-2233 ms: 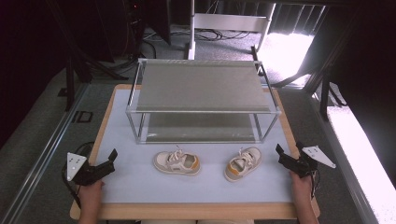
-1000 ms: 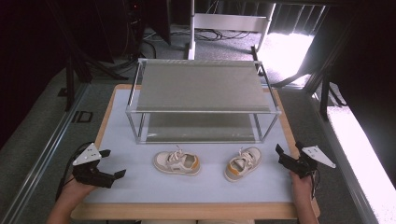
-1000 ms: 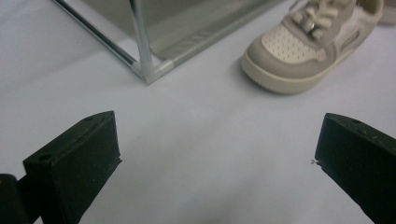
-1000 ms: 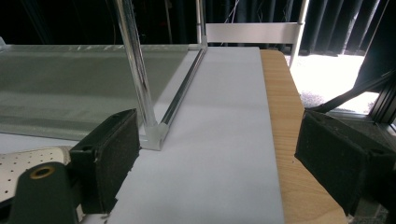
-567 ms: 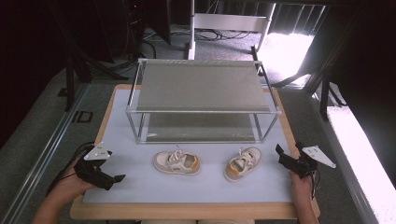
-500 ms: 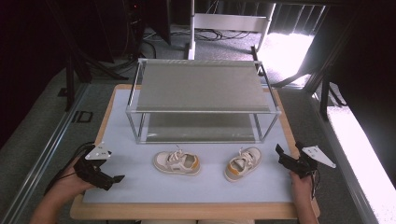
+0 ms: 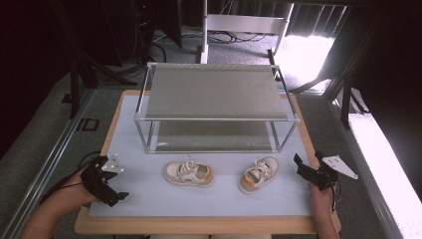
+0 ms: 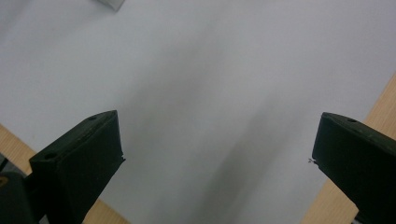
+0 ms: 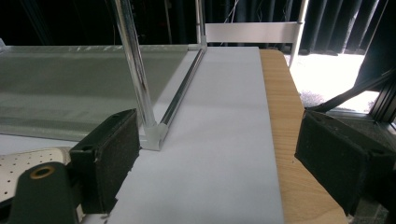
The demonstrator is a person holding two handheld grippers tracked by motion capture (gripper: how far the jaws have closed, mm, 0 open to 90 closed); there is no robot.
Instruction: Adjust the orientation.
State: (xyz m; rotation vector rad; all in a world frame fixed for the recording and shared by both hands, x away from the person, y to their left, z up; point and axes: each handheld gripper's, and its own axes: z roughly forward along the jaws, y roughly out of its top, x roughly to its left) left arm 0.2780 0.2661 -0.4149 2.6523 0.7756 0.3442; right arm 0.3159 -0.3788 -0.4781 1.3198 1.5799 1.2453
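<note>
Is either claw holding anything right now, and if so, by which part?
Nothing is held. The left claw and the right claw are both open over the table's white mat, apart from the two shoes.

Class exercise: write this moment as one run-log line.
left gripper: open, over mat | right gripper: open, at table edge | two shoes: untouched, before rack

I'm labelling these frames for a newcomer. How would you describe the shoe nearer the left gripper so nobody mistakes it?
Start at the two-tier metal rack in the middle of the table. Two small beige shoes lie on the white mat before it. Take the left shoe, lying crosswise with its orange heel toward the right shoe, which lies aslant.
</note>
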